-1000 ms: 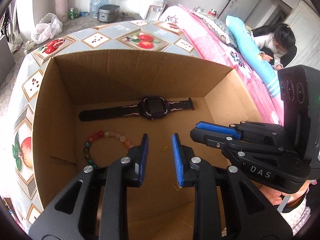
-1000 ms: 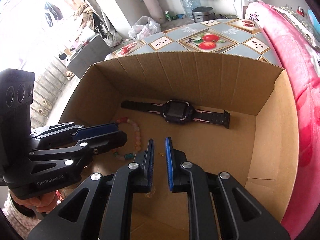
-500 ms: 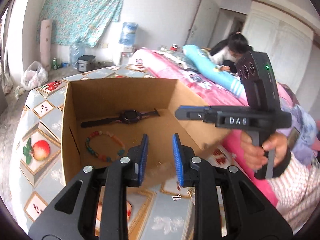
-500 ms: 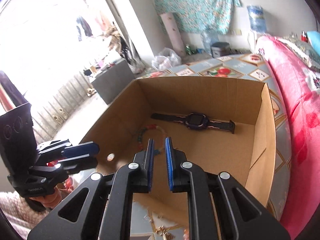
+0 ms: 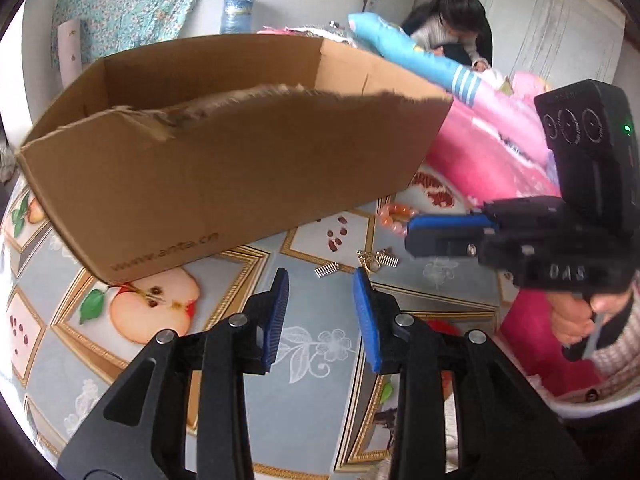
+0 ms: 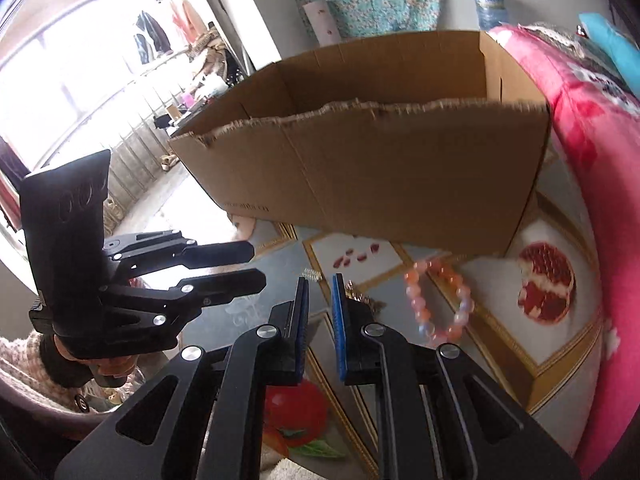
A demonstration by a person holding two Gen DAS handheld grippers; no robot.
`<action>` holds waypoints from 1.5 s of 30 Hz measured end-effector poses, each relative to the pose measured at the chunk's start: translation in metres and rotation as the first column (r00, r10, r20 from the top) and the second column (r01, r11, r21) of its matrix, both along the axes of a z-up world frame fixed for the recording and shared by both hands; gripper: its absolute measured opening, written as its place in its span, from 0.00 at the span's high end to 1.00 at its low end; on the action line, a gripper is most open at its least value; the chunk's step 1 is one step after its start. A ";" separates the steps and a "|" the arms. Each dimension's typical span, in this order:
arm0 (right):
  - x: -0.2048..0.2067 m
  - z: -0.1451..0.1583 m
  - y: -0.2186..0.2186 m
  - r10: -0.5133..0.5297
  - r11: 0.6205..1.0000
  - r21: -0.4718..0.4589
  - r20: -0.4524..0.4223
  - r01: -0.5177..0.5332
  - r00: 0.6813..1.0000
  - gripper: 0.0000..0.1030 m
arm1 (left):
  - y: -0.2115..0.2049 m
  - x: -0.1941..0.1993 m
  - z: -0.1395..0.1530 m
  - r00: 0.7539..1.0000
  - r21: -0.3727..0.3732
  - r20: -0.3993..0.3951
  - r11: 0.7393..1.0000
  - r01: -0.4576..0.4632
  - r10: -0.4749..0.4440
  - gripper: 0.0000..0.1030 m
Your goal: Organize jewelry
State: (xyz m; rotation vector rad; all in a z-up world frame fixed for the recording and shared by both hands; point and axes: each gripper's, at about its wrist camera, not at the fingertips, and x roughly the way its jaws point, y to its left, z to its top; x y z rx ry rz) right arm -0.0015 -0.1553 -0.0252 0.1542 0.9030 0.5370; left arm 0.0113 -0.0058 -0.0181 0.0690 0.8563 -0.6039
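layout: cardboard box [image 5: 224, 168] fills upper frame, so I read the pink bead bracelet [image 6: 440, 300] and small gold pieces [image 5: 376, 260] on the tablecloth [image 5: 312, 320] below it as waiting | pose: both tilted down | left gripper [image 5: 320, 308] empty, jaws opening | right gripper [image 6: 320, 312] narrow gap, nothing pinched.
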 end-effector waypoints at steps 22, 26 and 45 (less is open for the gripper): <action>-0.011 -0.033 0.010 -0.038 0.998 -0.055 0.005 0.038 0.999 0.88 | -0.042 0.012 -0.019 0.996 0.226 0.049 0.972 0.061 -0.073 0.82; -0.013 -0.032 0.010 -0.036 0.998 -0.056 0.004 0.036 0.999 0.88 | -0.045 0.015 -0.018 0.995 0.238 0.035 0.967 0.087 -0.098 0.82; -0.010 -0.026 0.002 -0.060 0.995 -0.076 0.004 0.060 0.998 0.88 | -0.032 0.009 -0.018 0.997 0.226 0.032 0.972 0.061 -0.070 0.96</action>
